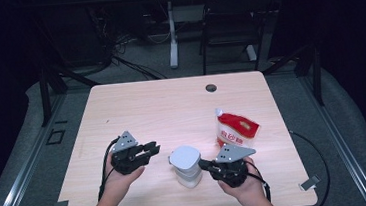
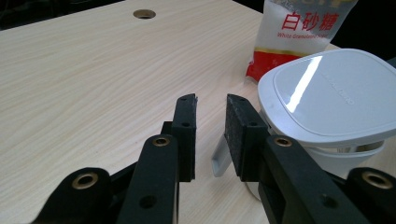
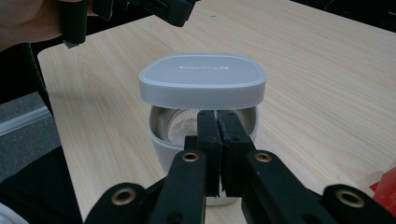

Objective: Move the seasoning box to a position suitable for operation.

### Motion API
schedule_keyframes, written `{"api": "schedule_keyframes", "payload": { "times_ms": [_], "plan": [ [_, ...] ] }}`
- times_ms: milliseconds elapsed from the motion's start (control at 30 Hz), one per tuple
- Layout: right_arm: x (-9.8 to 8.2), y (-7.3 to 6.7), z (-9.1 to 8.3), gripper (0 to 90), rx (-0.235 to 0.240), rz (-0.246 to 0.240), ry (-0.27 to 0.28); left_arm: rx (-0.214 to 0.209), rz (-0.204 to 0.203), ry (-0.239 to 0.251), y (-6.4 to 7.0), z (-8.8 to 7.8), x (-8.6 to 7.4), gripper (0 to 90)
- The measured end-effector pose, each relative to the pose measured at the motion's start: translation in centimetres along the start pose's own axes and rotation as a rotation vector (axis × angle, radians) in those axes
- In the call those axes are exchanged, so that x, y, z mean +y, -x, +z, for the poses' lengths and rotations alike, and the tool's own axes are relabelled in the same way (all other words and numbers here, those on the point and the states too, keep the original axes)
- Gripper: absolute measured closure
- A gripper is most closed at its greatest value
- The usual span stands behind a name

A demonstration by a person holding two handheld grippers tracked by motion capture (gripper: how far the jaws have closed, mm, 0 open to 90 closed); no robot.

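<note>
White container (image 1: 186,167) sits btwn both tongs: right gripper (image 1: 207,165) jaws together, touching its side prob.; left gripper (image 1: 154,147) jaws apart, empty, just beside the raised lid (image 2: 327,95).

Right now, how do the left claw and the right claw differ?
The left claw has its jaws apart with nothing between them; the right claw has its jaws pressed together. The left sits clear of the white container; the right sits right against it. Both are black and hand-held.

High view overhead, gripper views close, level, sharing white container (image 1: 186,165)
</note>
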State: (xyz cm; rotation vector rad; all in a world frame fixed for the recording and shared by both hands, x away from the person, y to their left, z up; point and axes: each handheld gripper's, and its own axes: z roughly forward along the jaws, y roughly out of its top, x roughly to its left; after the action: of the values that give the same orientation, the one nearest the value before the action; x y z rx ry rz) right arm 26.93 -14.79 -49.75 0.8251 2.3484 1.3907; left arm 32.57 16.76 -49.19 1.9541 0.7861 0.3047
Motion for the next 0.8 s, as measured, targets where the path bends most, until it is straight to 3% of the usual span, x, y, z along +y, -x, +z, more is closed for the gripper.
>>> {"api": "schedule_keyframes", "payload": {
  "times_ms": [700, 800],
  "plan": [
    [2.0, -0.1, 0.5, 85.7, -0.012, -0.038, -0.023, 0.020, 0.007, 0.008, -0.1, -0.3, 0.1, 73.5],
    [2.3, -0.1, 0.7, 88.0, 0.004, -0.033, -0.021, 0.020, 0.006, 0.007, -0.2, -0.3, 0.1, 73.4]
  ]
}}
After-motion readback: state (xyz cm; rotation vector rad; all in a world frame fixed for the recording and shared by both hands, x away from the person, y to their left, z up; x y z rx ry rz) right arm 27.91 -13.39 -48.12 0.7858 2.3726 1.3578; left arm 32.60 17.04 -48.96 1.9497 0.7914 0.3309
